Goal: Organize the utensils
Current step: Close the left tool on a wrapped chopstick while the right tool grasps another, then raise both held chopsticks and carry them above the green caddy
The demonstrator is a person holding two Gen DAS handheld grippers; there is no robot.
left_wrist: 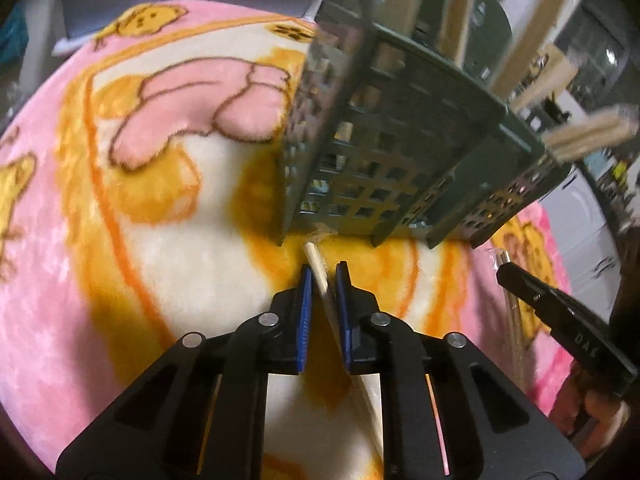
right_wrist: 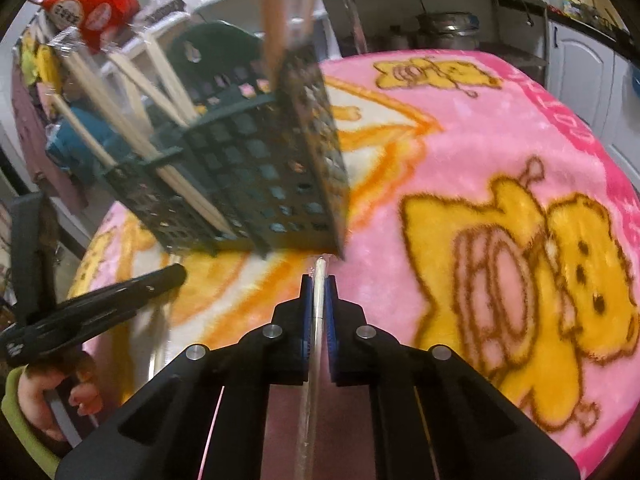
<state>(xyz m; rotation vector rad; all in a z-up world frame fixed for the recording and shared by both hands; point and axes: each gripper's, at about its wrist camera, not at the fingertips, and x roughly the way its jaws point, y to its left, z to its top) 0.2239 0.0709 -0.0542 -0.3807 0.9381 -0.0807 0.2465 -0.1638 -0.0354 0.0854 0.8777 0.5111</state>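
Surface: pink and yellow cartoon-print fleece blanket (right_wrist: 480,128), bearing a dark green perforated plastic utensil basket (left_wrist: 384,168) holding wooden chopsticks (right_wrist: 168,80); white cabinets (right_wrist: 580,80) behind. Left gripper (left_wrist: 323,276): jaws narrowly parted around a pale wooden chopstick (left_wrist: 318,270), contact uncertain. Right gripper (right_wrist: 319,284): pinching a plastic-wrapped chopstick (right_wrist: 320,276), near the basket's base.

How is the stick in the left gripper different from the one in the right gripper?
The wooden stick in the left gripper is pale tan and lies slanted between the fingers, with a gap on its left side. The clear-wrapped stick in the right gripper looks whitish and shiny, runs straight along the fingers and is squeezed tightly. Both sticks are thin and point toward the foot of the green basket.
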